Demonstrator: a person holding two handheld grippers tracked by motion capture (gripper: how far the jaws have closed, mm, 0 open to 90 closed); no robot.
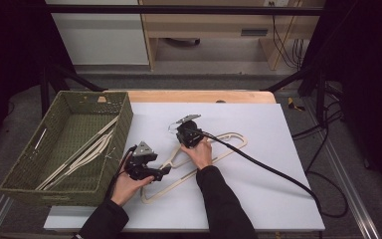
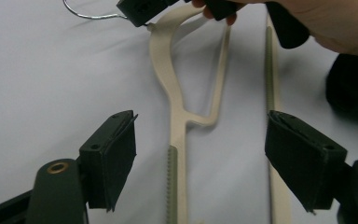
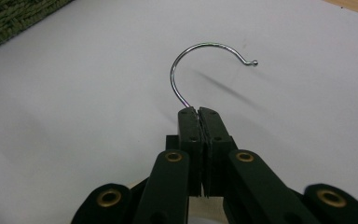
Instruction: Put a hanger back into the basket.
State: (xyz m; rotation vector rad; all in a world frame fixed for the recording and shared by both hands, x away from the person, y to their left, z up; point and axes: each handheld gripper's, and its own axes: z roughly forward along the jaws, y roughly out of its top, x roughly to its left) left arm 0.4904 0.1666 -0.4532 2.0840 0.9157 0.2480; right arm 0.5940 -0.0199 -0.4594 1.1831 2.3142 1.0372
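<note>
Right of the green woven basket (image 1: 124, 124), on the white table sheet (image 1: 268, 199), lies a cream plastic clothes hanger with a metal hook (image 1: 206, 159); its long axis runs aslant, from its near end close to the basket's near corner up and away to its far end, well apart from the basket; the chrome hook (image 3: 200, 65) points toward the far edge of the sheet, curling open to one side in the right gripper view; the right gripper (image 1: 189, 133) has its jaws pressed together on the hook's stem, just where the wire meets the hanger's neck; the left gripper (image 1: 165, 171), between the basket and the hanger's near end, holds its jaws spread wide, and in the left gripper view one cream arm with a ribbed grey strip runs between them, touching neither; inside the basket lie more cream hangers (image 1: 87, 152), their long axes along the basket's length.
</note>
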